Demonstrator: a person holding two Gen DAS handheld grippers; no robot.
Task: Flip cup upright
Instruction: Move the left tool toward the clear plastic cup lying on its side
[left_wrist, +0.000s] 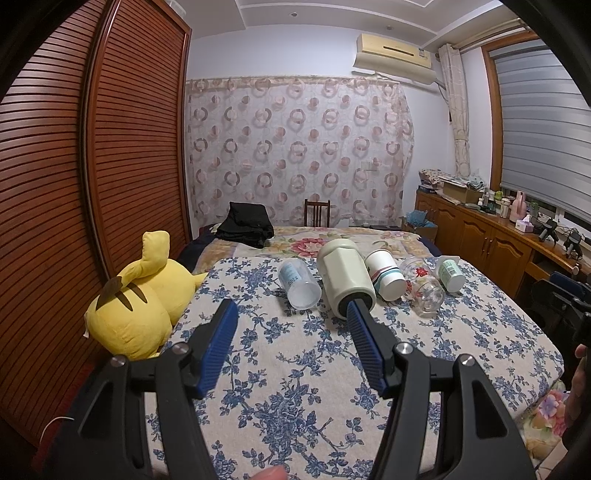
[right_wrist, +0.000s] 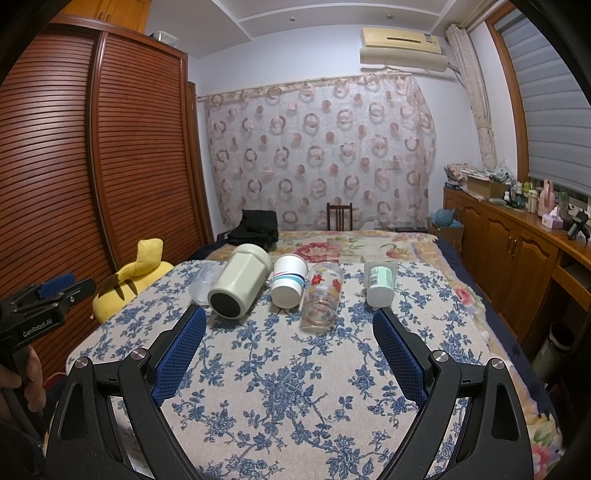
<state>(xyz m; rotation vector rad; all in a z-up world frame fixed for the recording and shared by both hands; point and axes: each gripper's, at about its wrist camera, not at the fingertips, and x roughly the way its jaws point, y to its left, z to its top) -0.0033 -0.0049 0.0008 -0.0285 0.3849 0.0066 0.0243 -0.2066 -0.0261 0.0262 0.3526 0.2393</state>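
Both grippers, left gripper (left_wrist: 291, 325) and right gripper (right_wrist: 290, 332), hang wide open and empty over the bed (right_wrist: 280, 387). Five cups lie sideways beyond them; the glass cup (right_wrist: 322, 295) may roll on soft bedding if nudged

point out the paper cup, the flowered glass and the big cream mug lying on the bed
paper cup (right_wrist: 287, 282), right wrist view, on its white side wall near the stripes
flowered glass (right_wrist: 322, 295), right wrist view, on its clear side wall
cream mug (right_wrist: 242, 280), right wrist view, on its faceted side
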